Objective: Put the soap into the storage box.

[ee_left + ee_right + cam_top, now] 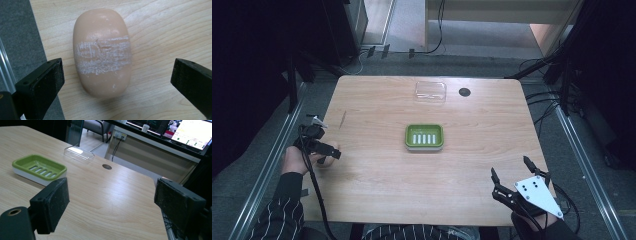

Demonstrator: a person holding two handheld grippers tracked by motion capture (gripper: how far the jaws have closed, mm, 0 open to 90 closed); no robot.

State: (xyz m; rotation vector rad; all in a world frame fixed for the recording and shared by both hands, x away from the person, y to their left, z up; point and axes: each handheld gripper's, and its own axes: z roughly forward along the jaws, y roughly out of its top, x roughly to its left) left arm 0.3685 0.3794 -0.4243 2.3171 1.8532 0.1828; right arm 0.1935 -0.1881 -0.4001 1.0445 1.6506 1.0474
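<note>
Left tool view: a peach soap bar lies flat on the surface, between the spread jaws, neither pad touching it. White scuff bands run across its middle. It sits close to the surface's edge, grey floor at frame left.

High view: the soap is barely visible at mid-left, mostly hidden under the left tool and hand. The green dish sits at frame centre, a clear lid above it, and a dark round hole just right of the lid. The right tool is at lower right, jaws spread, holding nothing.

Right tool view: dish at left, lid and hole beyond it. A lit screen is at upper right; its text is too small to read. No brand or label is readable.
</note>
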